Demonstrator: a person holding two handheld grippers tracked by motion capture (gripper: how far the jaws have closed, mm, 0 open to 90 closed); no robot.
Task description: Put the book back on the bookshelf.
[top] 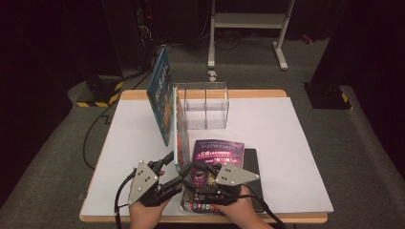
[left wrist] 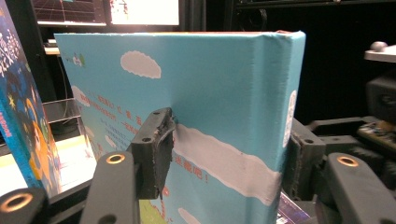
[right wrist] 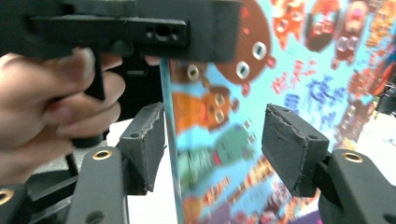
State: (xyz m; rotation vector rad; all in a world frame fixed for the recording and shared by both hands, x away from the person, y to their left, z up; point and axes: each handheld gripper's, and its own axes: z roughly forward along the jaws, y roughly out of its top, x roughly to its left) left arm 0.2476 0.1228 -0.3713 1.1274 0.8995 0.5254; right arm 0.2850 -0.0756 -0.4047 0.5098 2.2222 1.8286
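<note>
Left tool clenched the upright blue book on the worktop — right tool straddled its edge, pads apart.

Dark lab, metal stand, floor cables, hazard-striped base

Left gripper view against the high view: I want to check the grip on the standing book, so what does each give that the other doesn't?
Left gripper view: the left gripper has its pads pressed on both sides of the light-blue book, which has white clouds on its cover. High view: the clear box, the purple book lying flat, the right gripper and the white table. Both: the gripped book and the second blue book standing beside it.
</note>
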